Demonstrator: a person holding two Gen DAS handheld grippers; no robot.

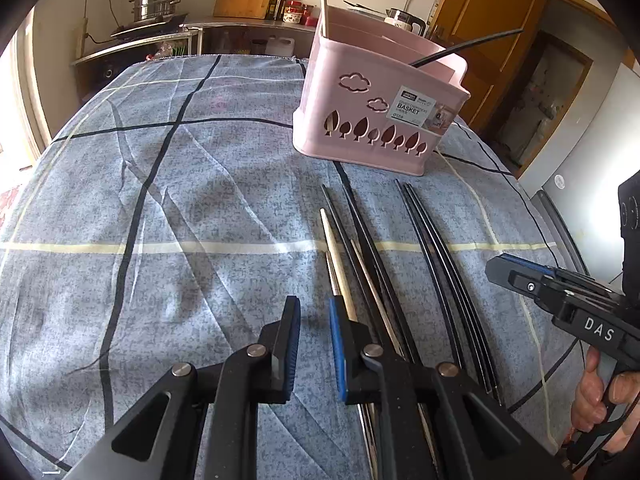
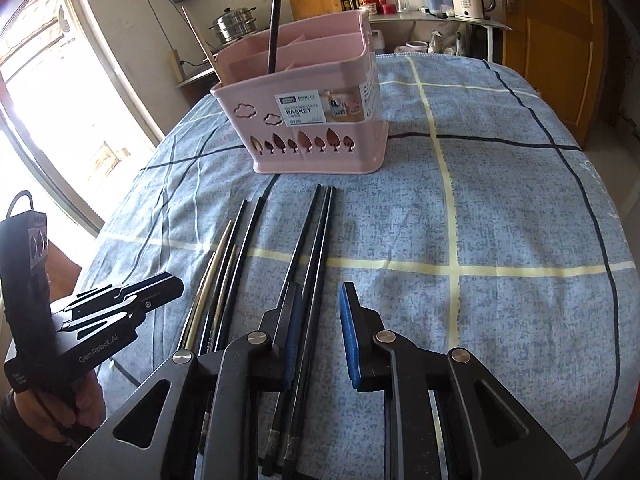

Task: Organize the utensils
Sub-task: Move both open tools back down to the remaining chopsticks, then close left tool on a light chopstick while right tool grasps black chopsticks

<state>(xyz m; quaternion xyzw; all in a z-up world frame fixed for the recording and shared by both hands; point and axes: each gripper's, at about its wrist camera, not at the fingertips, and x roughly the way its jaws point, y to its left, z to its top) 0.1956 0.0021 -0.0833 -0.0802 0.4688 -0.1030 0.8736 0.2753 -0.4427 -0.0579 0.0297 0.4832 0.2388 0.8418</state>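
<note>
Both grippers hung partly open and empty above the chopsticks (image 2: 256, 280) on the tabletop (image 2: 500, 220). The left gripper (image 1: 314, 344) hovered left of the pale pair, the right gripper (image 2: 320, 332) over the black pair.

Checked-cloth table (image 1: 160, 200), pink basket (image 1: 360, 120), chopsticks (image 1: 432, 248)

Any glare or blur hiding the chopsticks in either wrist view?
Left wrist view: sharp, evenly lit, chopsticks clear, fisheye bends the tablecloth lines. Right wrist view: window blown out at left, chopsticks and pink basket still crisp.
</note>
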